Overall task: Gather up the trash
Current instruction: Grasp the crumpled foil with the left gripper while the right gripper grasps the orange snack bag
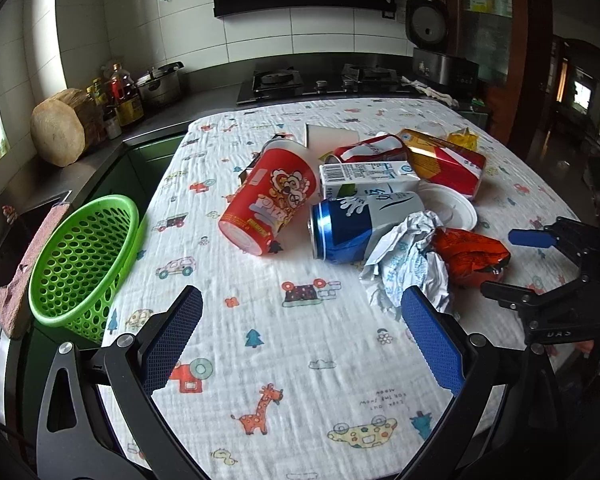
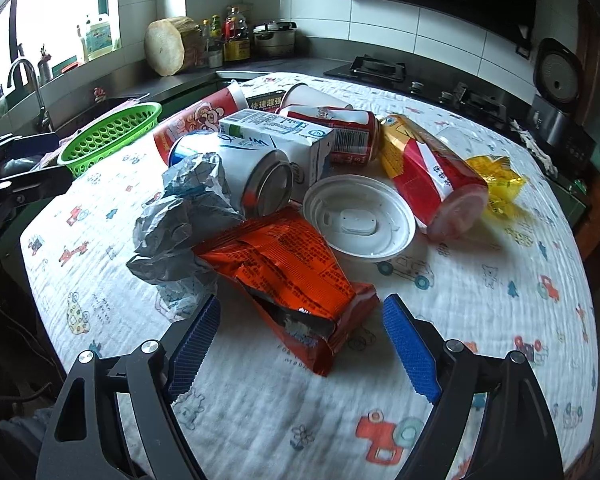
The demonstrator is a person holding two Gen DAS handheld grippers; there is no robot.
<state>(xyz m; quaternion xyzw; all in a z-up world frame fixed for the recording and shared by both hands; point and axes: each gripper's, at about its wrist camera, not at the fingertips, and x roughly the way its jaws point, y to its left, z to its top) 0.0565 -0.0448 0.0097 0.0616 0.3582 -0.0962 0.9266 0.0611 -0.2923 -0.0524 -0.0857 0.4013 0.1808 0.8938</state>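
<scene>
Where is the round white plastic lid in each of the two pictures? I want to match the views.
Left wrist view: the round white plastic lid lies right of centre, behind the crumpled white paper.
Right wrist view: the lid sits at centre, just beyond the orange foil snack bag.
Shared landmark: the green perforated plastic basket, at the table's left edge in both.
</scene>
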